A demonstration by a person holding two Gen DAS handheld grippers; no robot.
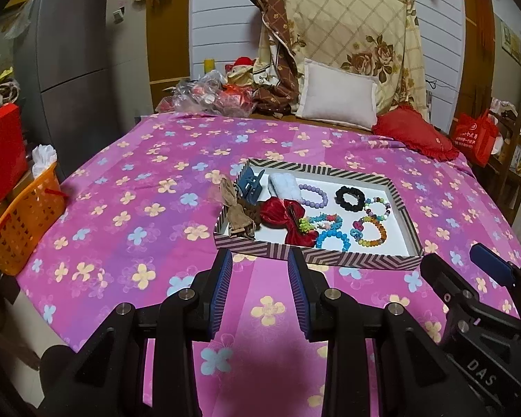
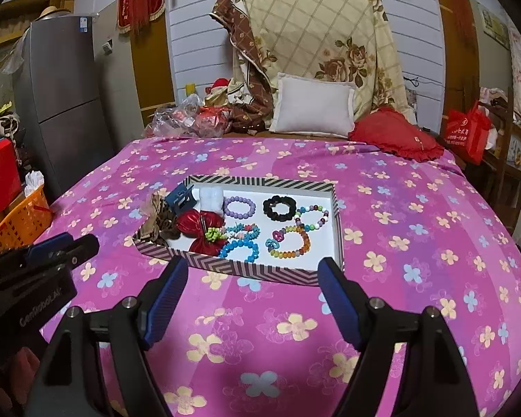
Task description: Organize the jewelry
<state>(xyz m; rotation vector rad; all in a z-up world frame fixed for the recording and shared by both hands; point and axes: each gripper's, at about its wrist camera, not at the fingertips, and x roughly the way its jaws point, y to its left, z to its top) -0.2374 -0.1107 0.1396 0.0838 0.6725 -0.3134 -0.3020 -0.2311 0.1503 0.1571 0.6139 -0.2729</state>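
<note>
Striped tray (image 2: 260, 271) with bracelets, scrunchie, hair clip and red bow (image 2: 205, 229) is set mid-bed on pink floral sheet (image 2: 295, 330); left gripper (image 1: 260, 271) and right gripper (image 2: 250, 278) are held just short of it, jaws released, nothing grasped

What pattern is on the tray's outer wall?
Black-and-white chevron stripes on the tray, clearest in the right wrist view.

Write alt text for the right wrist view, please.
A zigzag-patterned tray of bead bracelets, a black scrunchie and hair clips sits on a pink flowered bedspread, beyond the open, empty right gripper.
</note>
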